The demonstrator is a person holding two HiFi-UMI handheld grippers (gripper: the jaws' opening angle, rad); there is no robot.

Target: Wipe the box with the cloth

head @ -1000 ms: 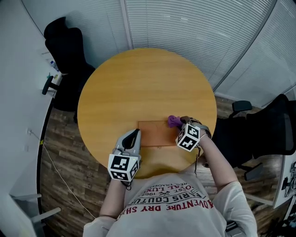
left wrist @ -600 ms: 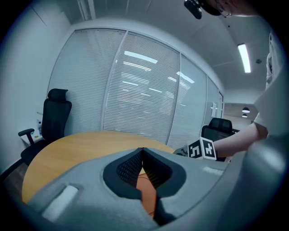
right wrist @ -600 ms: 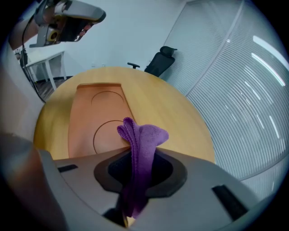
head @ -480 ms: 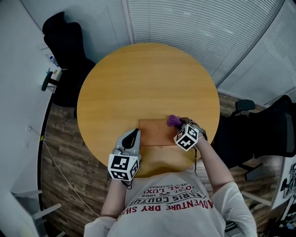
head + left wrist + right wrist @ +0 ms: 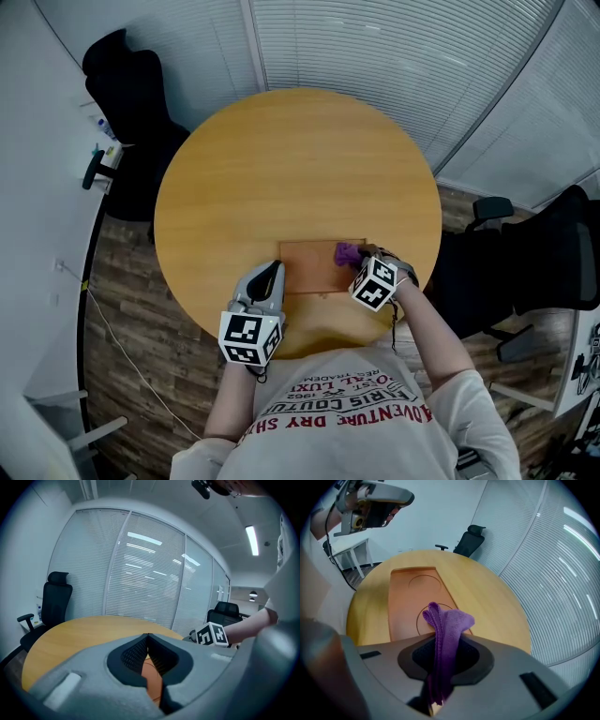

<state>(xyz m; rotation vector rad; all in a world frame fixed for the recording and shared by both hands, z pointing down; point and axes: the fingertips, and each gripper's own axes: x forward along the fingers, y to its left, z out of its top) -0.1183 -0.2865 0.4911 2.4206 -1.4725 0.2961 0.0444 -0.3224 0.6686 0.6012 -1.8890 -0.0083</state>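
Work at the round, honey-coloured wooden table point(image 5: 291, 159) centres on its near edge, where a person holds a grey two-jaw tool in each hand. At left, the left gripper point(image 5: 273, 269) has its jaws pressed together with nothing between them. Its tip is at the left end of the flat, rectangular orange-brown box point(image 5: 314, 267), in the same spot as a second ago. The box lies flat near the table's near edge, between the two tools, and has not visibly shifted. The change is at right. The right gripper point(image 5: 358, 255), jaws clamped on a folded purple microfibre cloth point(image 5: 349, 252), has slid a little leftward and toward the person. The cloth sat at the box's far right corner a second ago and now lies over the right end of the box top. The right gripper view confirms the hold: the cloth point(image 5: 445, 620) is pinched upright between the jaws, its loose fold spilling forward over a circle marked in the box point(image 5: 412, 597). By these signs the wipe is only beginning. The right end is being covered, and the long stretch of the top toward the left gripper appears yet to be wiped.
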